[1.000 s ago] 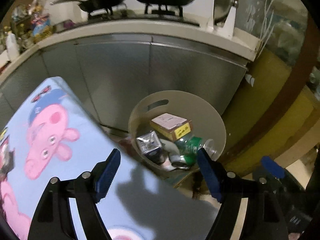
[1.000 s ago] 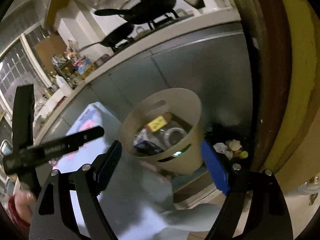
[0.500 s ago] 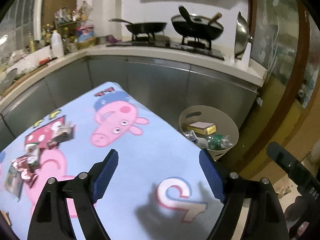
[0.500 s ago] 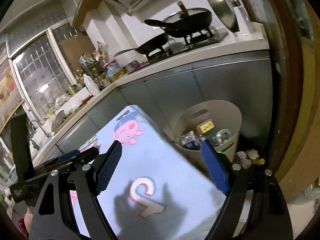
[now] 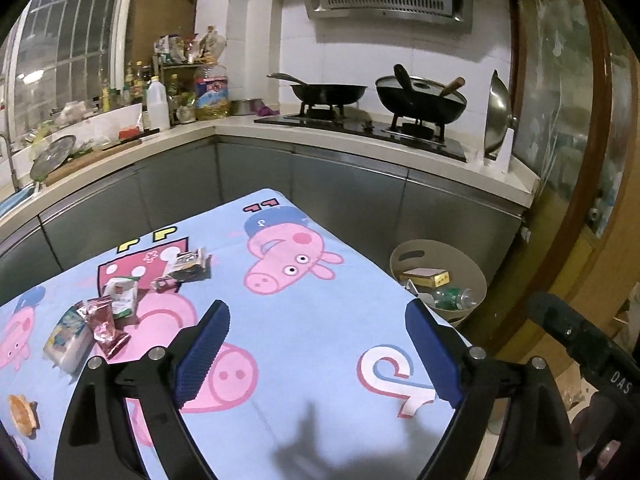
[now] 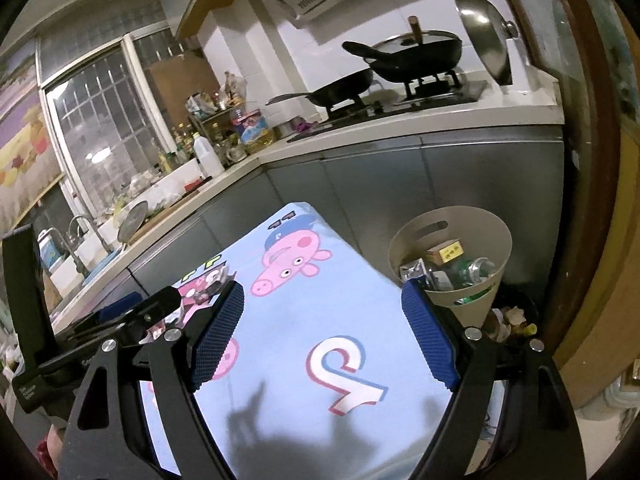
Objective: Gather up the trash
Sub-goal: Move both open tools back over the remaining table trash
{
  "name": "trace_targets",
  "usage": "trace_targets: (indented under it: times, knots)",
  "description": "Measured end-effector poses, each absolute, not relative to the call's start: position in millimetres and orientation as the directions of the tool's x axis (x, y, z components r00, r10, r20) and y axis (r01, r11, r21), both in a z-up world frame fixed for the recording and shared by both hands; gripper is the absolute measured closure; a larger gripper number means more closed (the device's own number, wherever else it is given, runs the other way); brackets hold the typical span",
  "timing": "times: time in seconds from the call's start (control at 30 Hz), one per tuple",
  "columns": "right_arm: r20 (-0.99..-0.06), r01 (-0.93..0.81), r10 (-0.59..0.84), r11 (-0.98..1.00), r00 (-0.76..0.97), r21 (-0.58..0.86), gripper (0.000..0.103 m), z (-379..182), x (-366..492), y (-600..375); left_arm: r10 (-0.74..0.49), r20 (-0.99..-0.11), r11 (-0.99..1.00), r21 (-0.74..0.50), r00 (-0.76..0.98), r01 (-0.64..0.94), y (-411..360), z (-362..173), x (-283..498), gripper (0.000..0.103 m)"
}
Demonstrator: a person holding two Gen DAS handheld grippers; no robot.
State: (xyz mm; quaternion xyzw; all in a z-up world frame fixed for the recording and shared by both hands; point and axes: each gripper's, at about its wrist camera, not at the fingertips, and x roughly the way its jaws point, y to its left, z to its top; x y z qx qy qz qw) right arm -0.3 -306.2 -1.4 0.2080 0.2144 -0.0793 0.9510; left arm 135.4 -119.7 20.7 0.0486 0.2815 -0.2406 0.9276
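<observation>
My left gripper has just been opening; both it and my right gripper gape empty over the table. Wrappers lie far left; the bin stands beyond the right edge.

tablecloth: light blue, printed with pink cartoon pigs, one in a blue cap, plus white letters edged in red and blue
trash bin: beige
box in the bin: tan with a yellow label (white top face)
bottle in the bin: clear with a green label
foil packet: shiny dark red
carton: white with green print
left gripper: black frame, dark blue ribbed pads
right gripper: black frame, dark blue ribbed pads
cabinets: grey
pans: black
wall tiles: white
door frame: brown
</observation>
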Motion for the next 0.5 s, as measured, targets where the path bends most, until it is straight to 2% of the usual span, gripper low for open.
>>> trace_targets:
  times: [0.5]
  knots:
    - [-0.448, 0.219, -0.049, 0.916, 0.893, 0.336, 0.023, 3, 1, -283, -0.411, -0.531, 0.89, -0.058, 0.741, 0.451, -93, 20, 128, 0.014]
